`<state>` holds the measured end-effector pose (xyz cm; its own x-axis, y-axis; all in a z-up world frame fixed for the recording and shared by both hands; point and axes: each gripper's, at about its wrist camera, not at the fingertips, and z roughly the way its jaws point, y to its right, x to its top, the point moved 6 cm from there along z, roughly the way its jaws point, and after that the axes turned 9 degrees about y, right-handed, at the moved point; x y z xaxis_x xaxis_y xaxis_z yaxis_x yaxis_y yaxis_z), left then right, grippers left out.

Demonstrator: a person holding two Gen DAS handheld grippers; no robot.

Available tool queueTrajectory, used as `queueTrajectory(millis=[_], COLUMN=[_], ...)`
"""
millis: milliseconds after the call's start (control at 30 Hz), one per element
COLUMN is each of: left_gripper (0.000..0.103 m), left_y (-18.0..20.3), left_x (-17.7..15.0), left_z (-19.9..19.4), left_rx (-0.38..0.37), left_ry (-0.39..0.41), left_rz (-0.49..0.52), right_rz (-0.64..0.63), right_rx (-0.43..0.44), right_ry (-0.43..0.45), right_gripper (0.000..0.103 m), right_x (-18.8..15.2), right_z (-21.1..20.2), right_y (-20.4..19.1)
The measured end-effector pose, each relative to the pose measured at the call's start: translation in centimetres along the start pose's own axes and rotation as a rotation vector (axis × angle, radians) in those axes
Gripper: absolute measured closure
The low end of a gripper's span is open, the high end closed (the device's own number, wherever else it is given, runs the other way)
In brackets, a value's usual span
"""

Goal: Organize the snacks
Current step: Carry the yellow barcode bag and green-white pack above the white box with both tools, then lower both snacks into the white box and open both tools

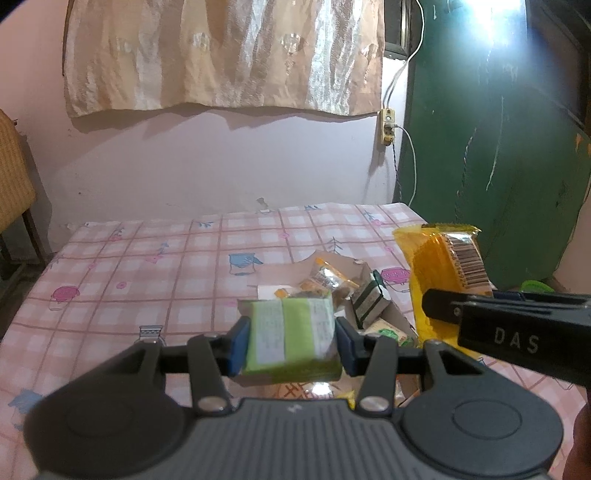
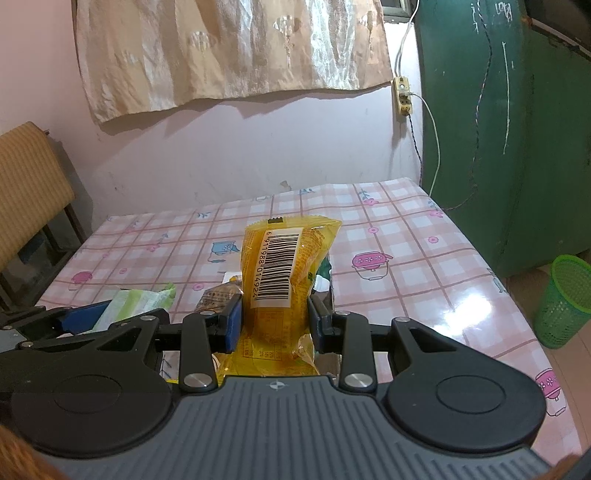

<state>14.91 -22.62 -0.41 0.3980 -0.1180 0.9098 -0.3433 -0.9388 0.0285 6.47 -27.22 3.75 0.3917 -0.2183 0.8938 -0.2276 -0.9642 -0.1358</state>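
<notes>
Carrying 2 snacks at once, we are in the transport step. Our left gripper clamps a green packet; our right gripper clamps a yellow packet — both are held above the counter. Below lies a cardboard box of mixed snacks. The next move likely calls for lowering each packet into the box — then releasing.

Harsh white glare flares top right — its reflection glints on the glossy surface; fisheye-bent edges, soft nearby blur.
</notes>
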Motion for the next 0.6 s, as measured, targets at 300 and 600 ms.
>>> queueTrajectory(millis=[300,600], left_gripper=[0.056,0.056], left_y=[0.3,0.7], left_x=[0.0,-0.2], left_z=[0.8,2.1], left_rx=[-0.007,-0.017], left_ry=[-0.005,-0.014], left_rz=[0.004,0.003], right_rz=[-0.007,-0.008], right_rx=[0.007,0.01], right_ry=[-0.005,-0.024], right_gripper=[0.065,0.065], right_x=[0.0,0.1], right_z=[0.8,2.9], right_y=[-0.2,0.0])
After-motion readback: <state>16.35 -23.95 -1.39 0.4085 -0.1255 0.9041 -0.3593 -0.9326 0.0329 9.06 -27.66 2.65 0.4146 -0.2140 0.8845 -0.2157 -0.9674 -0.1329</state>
